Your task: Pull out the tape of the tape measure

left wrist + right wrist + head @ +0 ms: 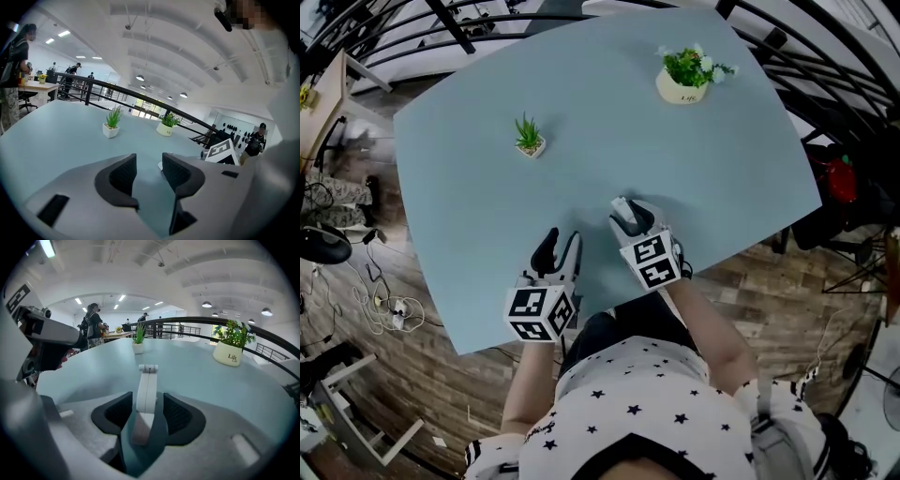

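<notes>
A white tape measure (146, 390) stands on edge on the pale blue table (487, 187), its narrow side toward the right gripper's camera and a small tab at its far top end. My right gripper (147, 404) straddles it: it sits between the two dark pads, with a thin gap showing on each side. In the head view the tape measure (623, 214) shows at the tip of the right gripper (628, 219), near the table's front edge. My left gripper (560, 244) rests just to the left, open, with nothing between its pads (123, 174).
A small white pot with a spiky plant (529, 139) stands at mid-table left, and a round cream pot with a leafy plant (682, 77) at the far right. A black railing runs behind the table. People stand by desks in the background.
</notes>
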Available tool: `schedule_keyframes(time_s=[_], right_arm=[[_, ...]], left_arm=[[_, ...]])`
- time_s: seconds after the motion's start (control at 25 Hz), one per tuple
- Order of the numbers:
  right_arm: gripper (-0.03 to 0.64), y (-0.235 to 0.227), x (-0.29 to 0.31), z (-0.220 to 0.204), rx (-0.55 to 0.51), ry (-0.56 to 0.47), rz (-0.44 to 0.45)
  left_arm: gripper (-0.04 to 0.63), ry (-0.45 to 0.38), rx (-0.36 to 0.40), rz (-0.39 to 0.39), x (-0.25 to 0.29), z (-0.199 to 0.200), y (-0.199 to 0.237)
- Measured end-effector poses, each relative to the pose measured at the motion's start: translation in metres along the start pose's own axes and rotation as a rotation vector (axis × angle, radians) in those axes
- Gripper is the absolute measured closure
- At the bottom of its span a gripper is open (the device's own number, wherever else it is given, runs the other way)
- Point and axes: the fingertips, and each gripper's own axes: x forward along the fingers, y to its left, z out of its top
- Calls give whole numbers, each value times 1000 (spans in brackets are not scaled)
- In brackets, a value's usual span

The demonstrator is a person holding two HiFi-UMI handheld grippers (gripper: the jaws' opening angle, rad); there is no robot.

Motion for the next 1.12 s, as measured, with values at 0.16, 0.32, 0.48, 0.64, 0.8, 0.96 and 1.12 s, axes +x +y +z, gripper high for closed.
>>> schedule_keyframes(time_s=[0.16,0.32,0.48,0.64,0.8,0.96,1.12], right_arm=[[425,-2,2,4,-17,-5,-11],[500,-5,1,4,-20,-5,-33],[503,-3,-2,2,-29,3,-36],[505,0,-10,2,-58,-2,-41],[509,7,-22,9,-134,-30,-50],[512,18,-36,15,-235,-55,-64],[514,33,-52,21,-325,-76,-73]], left_arm=[[439,3,-1,1,0,-1,1],[439,3,-2,-2,1,-1,0],[439,-3,0,-5,-1,0,-3],[439,-5,5,-7,-6,1,-8],[439,-17,11,-19,-13,3,-14],[439,-36,19,-37,-21,8,-24],[439,-53,34,-67,-31,13,-36]])
